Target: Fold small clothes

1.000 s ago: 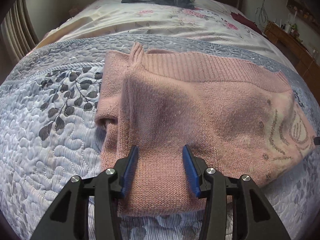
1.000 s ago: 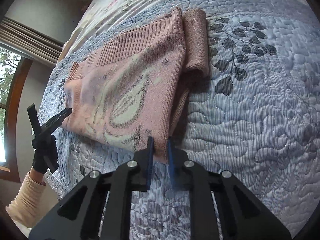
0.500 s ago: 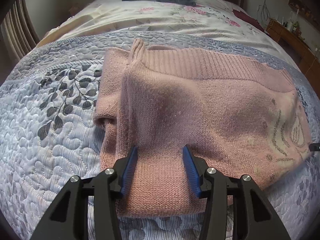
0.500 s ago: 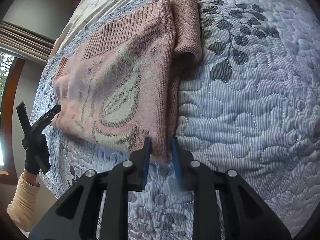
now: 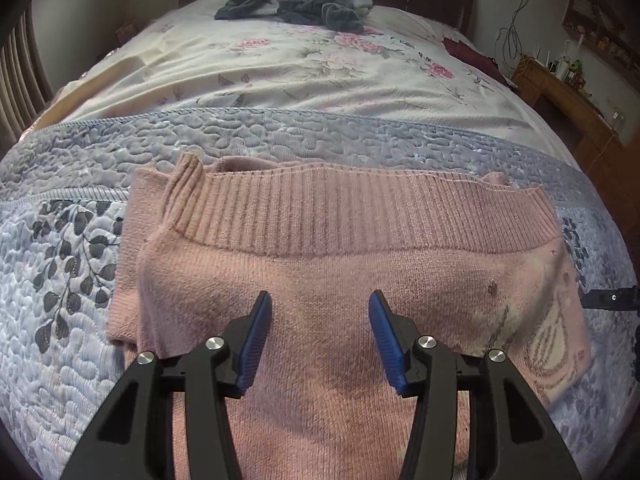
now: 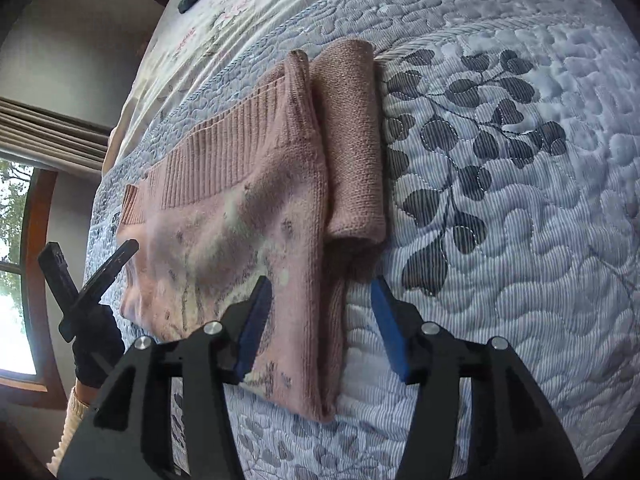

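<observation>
Now | right gripper point(image 6: 322, 312) fingers released, spread | sweater point(image 6: 256, 216) flat

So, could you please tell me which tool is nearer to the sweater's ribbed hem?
Left. The left tool hovers open over the pink sweater, facing the ribbed hem. The right tool straddles the far folded edge, open.

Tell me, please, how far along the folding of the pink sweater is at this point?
Done: the pink sweater lies folded flat on the quilt, its sleeve tucked alongside. In hand: nothing; the left gripper and right gripper both hover over it with jaws open. Left: perhaps one more fold or a tidy, and the dark clothes by the headboard.
</observation>
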`<state>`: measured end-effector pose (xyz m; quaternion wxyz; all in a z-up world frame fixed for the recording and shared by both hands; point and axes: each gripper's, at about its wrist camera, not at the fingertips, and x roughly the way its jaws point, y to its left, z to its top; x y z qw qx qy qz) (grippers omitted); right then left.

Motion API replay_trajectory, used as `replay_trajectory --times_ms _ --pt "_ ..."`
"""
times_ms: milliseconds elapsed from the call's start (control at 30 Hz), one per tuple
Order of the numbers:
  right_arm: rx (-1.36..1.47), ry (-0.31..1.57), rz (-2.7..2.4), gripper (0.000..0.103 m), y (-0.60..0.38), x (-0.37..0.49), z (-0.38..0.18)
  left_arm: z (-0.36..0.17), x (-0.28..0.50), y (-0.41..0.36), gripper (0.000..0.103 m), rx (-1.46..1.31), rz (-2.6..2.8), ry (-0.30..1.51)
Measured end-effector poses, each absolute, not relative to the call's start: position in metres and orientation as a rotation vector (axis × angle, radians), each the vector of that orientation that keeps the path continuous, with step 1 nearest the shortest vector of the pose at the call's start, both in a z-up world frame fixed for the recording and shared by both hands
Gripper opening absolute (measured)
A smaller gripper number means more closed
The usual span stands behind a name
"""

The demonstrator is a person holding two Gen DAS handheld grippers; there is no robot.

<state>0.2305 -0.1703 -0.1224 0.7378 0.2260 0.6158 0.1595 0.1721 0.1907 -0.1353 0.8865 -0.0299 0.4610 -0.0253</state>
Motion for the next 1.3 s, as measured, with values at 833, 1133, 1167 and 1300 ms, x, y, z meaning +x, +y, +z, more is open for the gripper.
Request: replay_trajectory --times_ms 833,1133,1167,1300 --pt "0.703 1.332 0.424 0.026 -0.166 0.251 -0.159 -0.157 0.189 0.204 0.053 -0.098 -0.072 0.992" --pt "0.709 1.338 0.4 0.026 -0.162 0.248 -0.163 -0.159 0.189 0.205 0.054 -0.105 -0.079 0.981" --pt "0.707 1.342 0.39 0.026 -0.16 0.248 -0.161 -0.157 0.189 0.205 0.054 -0.113 -0.079 0.981" --pt "0.692 1.343 0.371 0.023 -0.148 0.252 -0.136 -0.141 0.177 0.208 0.054 -0.14 -0.092 0.962"
